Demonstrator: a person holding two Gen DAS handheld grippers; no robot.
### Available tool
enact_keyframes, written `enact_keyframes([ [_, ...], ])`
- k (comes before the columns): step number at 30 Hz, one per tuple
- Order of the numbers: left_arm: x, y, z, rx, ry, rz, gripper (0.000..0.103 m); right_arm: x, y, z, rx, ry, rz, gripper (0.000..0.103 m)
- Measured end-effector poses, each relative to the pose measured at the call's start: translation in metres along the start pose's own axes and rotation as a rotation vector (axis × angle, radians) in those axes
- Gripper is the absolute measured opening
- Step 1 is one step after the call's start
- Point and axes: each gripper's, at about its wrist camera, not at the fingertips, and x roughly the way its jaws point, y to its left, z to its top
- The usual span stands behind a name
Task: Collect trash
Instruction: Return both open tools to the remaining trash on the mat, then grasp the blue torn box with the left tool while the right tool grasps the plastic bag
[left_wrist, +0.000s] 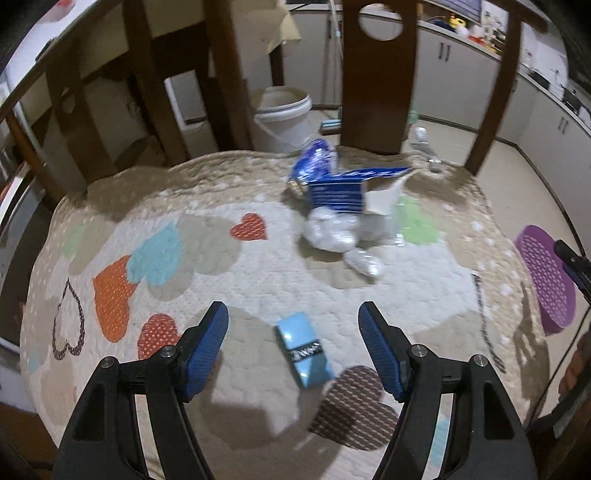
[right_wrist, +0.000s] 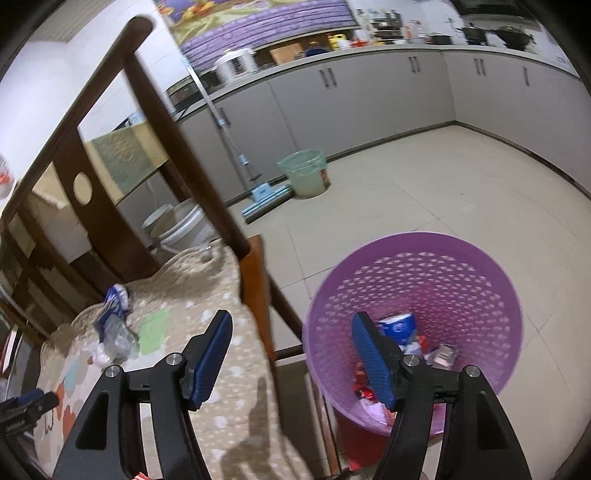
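Between the spread, empty fingers of the left gripper (left_wrist: 293, 349) lies a light-blue packet (left_wrist: 303, 349), uncollected, with blue-and-white wrappers (left_wrist: 340, 206) ahead of it, while the right gripper (right_wrist: 291, 356), likewise released, hovers beside the partly filled purple basket (right_wrist: 417, 273).
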Motion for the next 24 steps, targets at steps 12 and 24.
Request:
enact_keyframes([
  [12,0.03,-0.025,0.074,0.074,-0.008,-0.084,0.075,0.02,0.043,-0.006,-0.126,0.036,0.035,0.072],
  [24,0.075,-0.093,0.122,0.343,-0.079,0.072,0.049,0.034,0.042,-0.003,-0.14,0.075,0.033,0.072],
])
